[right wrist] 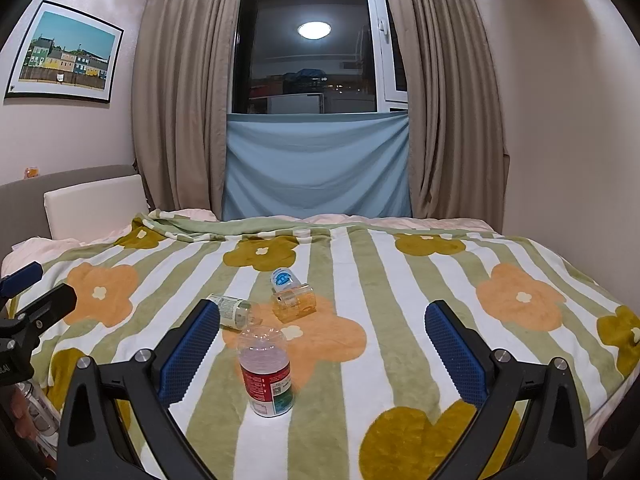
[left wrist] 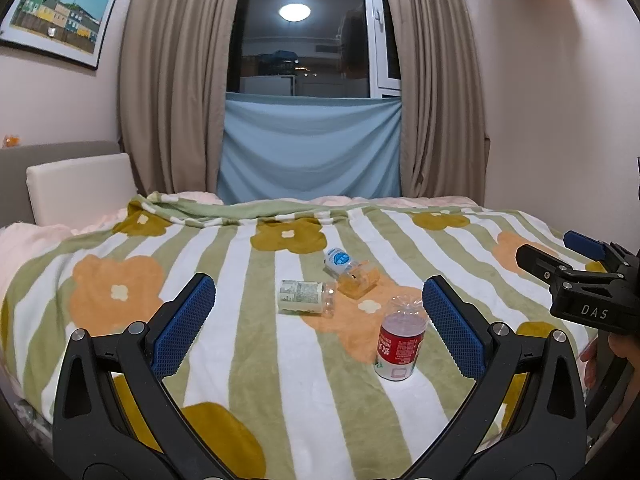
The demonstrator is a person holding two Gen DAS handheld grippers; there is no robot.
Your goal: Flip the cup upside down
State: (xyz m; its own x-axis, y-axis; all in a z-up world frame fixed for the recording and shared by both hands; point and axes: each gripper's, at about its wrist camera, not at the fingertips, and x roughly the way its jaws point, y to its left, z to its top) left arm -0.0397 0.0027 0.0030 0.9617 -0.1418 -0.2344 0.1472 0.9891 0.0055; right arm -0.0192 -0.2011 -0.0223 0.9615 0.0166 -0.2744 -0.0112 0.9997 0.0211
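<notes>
A clear plastic cup with a red label (left wrist: pixel 400 340) stands on the flowered blanket, its clear closed end on top; it also shows in the right wrist view (right wrist: pixel 266 372). My left gripper (left wrist: pixel 320 320) is open and empty, the cup just inside its right finger. My right gripper (right wrist: pixel 320 348) is open and empty, the cup near its left finger. The right gripper shows at the right edge of the left wrist view (left wrist: pixel 560 256).
A green-labelled cup (left wrist: pixel 306 297) lies on its side behind. A blue-labelled bottle (left wrist: pixel 339 261) and an orange clear container (left wrist: pixel 359 279) lie beside it. The blanket (left wrist: pixel 240 360) covers the bed. Curtains and a window stand beyond.
</notes>
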